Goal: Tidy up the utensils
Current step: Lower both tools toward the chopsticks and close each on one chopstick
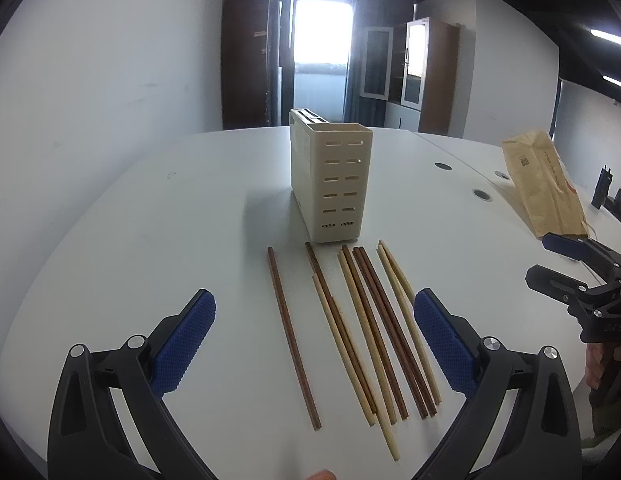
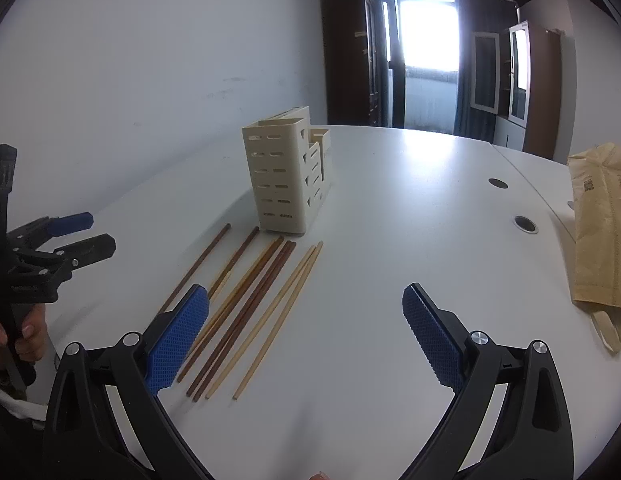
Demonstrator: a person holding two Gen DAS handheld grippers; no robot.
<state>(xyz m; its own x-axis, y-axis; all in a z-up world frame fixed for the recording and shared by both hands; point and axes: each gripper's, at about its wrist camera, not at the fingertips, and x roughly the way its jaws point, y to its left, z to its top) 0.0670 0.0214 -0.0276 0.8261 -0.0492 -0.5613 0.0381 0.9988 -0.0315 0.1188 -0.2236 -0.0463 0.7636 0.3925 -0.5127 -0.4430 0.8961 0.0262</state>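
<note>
Just before the cream slotted holder (image 1: pixel 329 178) we count nine chopsticks (image 1: pixel 366 332), five dark, four pale; our left gripper (image 1: pixel 313 344) and right gripper (image 2: pixel 306 336) gape wide, empty.

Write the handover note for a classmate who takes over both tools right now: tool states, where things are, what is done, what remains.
Left tool: open, holding nothing, hovering over the chopsticks.
Right tool: open, holding nothing, to the right of the row.
Chopsticks: dark and light ones mixed, all lying flat on the white table in front of the cream utensil holder.
Done: nothing visibly in the holder.
Left: every chopstick, probably into the holder.
</note>
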